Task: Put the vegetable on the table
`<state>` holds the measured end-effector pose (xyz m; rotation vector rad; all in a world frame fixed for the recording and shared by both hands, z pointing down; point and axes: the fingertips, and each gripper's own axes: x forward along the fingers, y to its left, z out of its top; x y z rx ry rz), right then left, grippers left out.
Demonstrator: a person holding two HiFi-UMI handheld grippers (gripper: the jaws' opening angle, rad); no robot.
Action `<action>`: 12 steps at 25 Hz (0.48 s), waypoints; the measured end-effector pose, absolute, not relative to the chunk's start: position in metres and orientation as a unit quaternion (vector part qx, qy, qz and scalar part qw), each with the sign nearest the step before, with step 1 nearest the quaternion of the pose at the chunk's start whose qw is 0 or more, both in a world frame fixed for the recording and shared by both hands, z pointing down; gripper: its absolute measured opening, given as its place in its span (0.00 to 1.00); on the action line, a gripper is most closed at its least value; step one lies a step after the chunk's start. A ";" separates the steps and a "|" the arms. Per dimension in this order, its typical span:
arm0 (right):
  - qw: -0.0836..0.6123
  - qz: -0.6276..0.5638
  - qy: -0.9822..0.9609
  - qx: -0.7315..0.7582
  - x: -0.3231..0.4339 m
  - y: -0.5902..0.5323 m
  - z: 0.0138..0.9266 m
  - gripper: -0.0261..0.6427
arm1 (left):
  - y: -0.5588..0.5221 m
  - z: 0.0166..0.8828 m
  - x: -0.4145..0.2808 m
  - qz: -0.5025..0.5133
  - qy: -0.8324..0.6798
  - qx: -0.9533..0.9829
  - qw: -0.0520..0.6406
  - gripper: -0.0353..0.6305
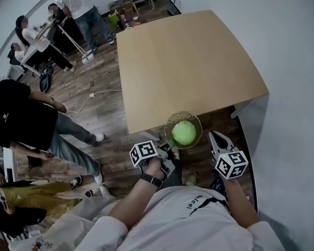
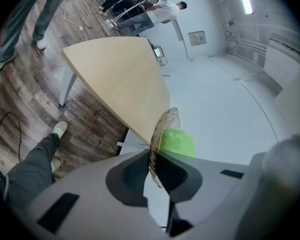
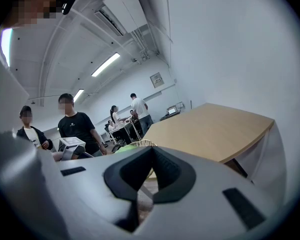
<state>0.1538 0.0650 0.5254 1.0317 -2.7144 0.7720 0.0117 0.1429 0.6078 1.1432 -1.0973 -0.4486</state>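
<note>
Left tool [image 1: 167, 147] pinches bowl [image 1: 198, 123] rim; green vegetable [image 1: 184, 133] inside, near table [image 1: 188, 61] edge.

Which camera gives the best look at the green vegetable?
The head view: it looks down into the glass bowl, showing the whole green vegetable. The left gripper view shows it partly behind the edge-on bowl; the right gripper view shows only a green sliver above the jaws.
</note>
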 end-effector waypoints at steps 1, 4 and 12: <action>0.069 0.256 -0.900 0.345 0.149 0.057 0.526 0.06 | 0.135 0.609 0.007 -0.194 -0.488 0.512 0.680 0.11; 0.074 0.254 -0.898 0.351 0.132 0.029 0.522 0.06 | 0.109 0.609 -0.008 -0.177 -0.484 0.520 0.681 0.11; 0.093 0.257 -0.886 0.373 0.077 -0.037 0.532 0.06 | 0.041 0.637 -0.056 -0.133 -0.463 0.537 0.693 0.11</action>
